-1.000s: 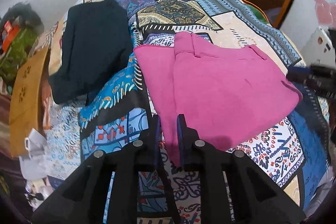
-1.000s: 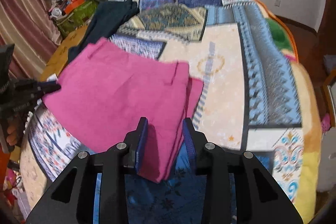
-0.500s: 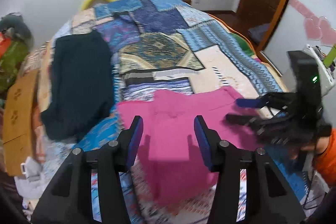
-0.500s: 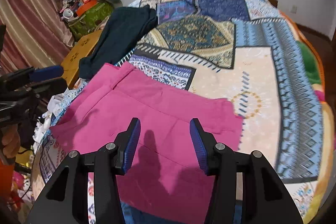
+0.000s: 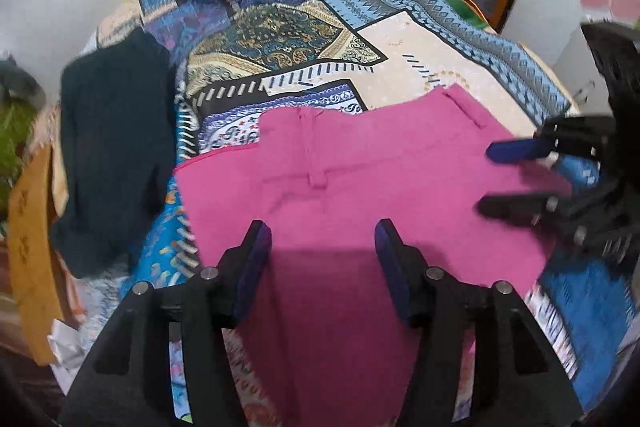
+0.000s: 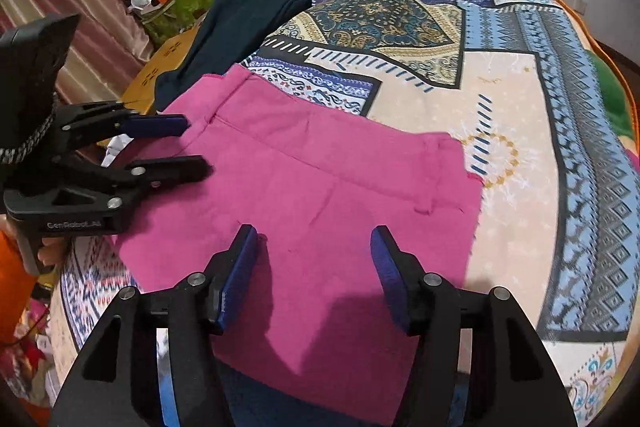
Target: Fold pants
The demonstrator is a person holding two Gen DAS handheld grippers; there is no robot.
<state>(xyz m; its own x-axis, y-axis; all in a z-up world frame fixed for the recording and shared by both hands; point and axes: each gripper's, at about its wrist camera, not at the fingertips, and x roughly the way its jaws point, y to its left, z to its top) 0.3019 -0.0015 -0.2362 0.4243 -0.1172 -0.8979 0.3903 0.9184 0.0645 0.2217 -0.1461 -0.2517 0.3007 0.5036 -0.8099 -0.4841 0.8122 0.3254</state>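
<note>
pink pants lying flat on the patchwork bedspread — folded into a squarish stack, waistband facing the far side

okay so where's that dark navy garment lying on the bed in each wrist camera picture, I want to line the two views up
Left wrist view: the dark navy garment lies at the left edge of the bed, left of the pink pants.
Right wrist view: the dark navy garment lies upper left of centre, beyond the pink pants' far left corner.
Shared landmark: the teal and gold paisley patch on the bedspread, just right of the garment in both.
</note>
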